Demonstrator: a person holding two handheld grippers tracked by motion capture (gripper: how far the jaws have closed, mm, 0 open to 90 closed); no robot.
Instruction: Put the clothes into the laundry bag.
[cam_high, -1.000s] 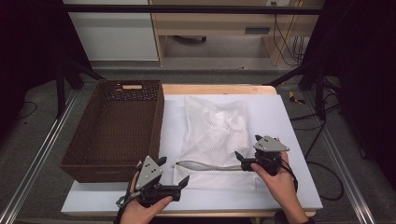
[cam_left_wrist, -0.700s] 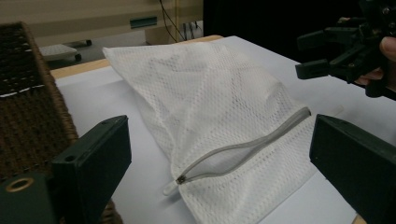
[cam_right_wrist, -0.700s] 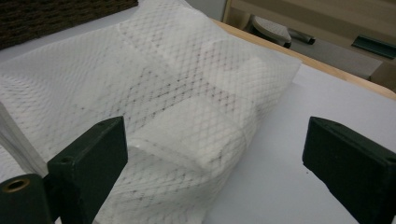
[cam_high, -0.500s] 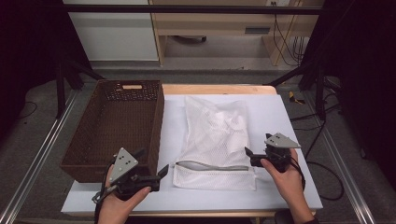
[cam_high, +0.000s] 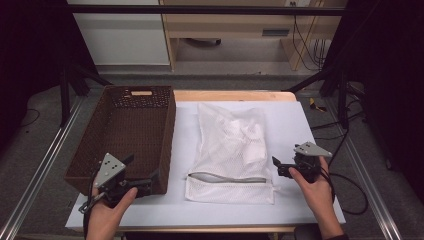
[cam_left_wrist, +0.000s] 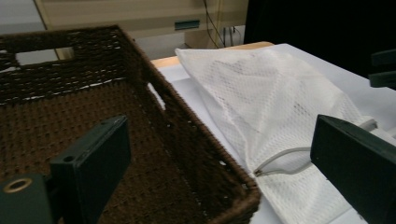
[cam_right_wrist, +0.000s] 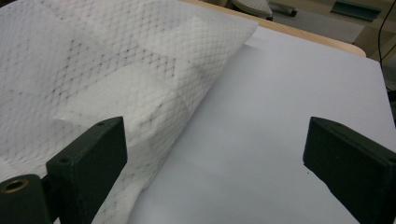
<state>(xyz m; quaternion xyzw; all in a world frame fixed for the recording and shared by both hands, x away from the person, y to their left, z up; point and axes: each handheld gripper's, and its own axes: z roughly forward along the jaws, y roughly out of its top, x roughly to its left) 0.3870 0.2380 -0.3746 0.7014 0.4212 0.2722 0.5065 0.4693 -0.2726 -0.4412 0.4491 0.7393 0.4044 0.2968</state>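
A white mesh laundry bag (cam_high: 231, 142) lies flat on the middle of the table, its grey zipper (cam_high: 227, 177) running along the near end. My left gripper (cam_high: 144, 174) hovers open over the front right corner of the brown woven basket (cam_high: 127, 132), away from the bag. In the left gripper view the wide-apart jaws frame the basket's rim (cam_left_wrist: 187, 126), with the bag (cam_left_wrist: 261, 93) and zipper (cam_left_wrist: 280, 161) to the right. My right gripper (cam_high: 277, 167) is open just right of the bag's near corner, not touching it. In the right gripper view the bag's edge (cam_right_wrist: 116, 79) lies past the left jaw.
A white sheet (cam_high: 300, 125) covers the table, with bare room to the right of the bag (cam_right_wrist: 289, 93). The basket holds nothing that I can see. Metal rails run along both sides of the table, and cables lie on the floor at the right.
My left gripper has moved left, from the bag's zipper end to the basket's front corner. My right gripper has drawn a little to the right, off the bag. The bag lies still.
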